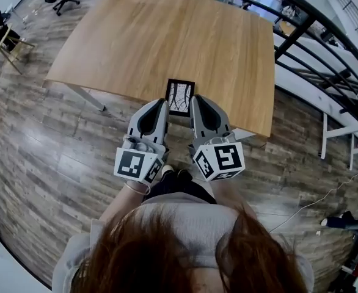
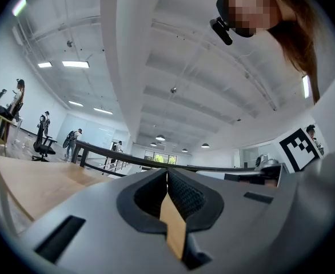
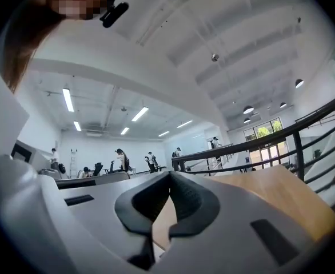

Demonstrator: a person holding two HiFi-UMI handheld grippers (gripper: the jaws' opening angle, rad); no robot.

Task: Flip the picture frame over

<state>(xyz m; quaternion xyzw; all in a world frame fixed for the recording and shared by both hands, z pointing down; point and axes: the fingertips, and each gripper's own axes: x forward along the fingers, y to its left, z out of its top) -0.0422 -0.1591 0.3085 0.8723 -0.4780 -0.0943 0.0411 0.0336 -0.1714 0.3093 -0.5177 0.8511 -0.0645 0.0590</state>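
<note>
Overhead, head view: the picture frame lies flat at the near edge of the wooden table, picture side up, with a black border round a pale branching drawing. The left gripper noses in at the frame's left edge and the right gripper at its right edge, so the frame sits between the two tips. Whether either tip touches the frame cannot be told from up here. Both marker cubes sit low, close to the person's body. A plank floor lies around the table and a dark railing runs behind it.

Left gripper view: the left gripper is clenched, its black ribbed pads meeting tip to tip. Only a sliver of tan wood shows in the gap below the tips, and the claw grasps no object. The table spreads to the left, with the railing beyond it. The frame does not appear in this view. The other gripper's marker cube shows at far right.

Right gripper view: the right gripper is likewise clenched, pads together at the tips, with table wood visible through the opening underneath. The table runs off to the right, with the railing above it. Distant people stand in the hall. The frame is out of sight here too.

Only the head view shows the frame, and only the gripper views settle that both claws are closed on themselves.
</note>
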